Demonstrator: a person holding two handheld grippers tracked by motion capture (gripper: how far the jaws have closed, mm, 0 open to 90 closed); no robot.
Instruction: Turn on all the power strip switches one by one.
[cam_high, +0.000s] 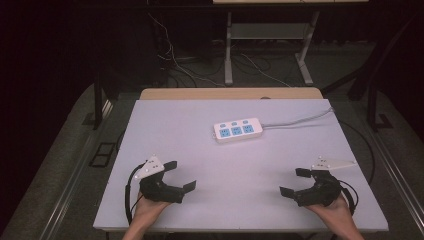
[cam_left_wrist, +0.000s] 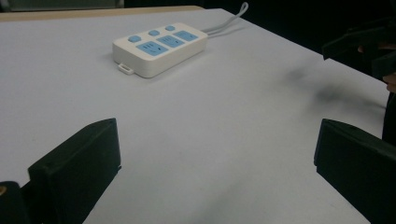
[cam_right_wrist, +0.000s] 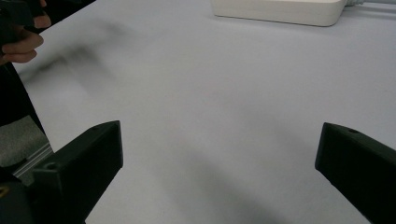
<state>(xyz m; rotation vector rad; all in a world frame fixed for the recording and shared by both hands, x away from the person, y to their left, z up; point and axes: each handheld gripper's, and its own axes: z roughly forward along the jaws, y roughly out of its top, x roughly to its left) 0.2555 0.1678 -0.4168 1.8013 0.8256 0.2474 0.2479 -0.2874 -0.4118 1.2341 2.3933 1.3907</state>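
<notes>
Evidently both tools waited at the near edge of the table (cam_high: 165, 125), jaws spread wide and gripping nothing, as though readied for a reach. The left gripper (cam_high: 176, 176) sat low toward the near left corner and the right gripper (cam_high: 295, 182) toward the near right, well apart, each angled inward. Between and beyond them lay the white power strip (cam_high: 238, 129) with blue sockets, flat near the table's middle, its cord (cam_high: 300, 120) trailing off to the far right edge, probably so that either tool could approach it unobstructed.
</notes>
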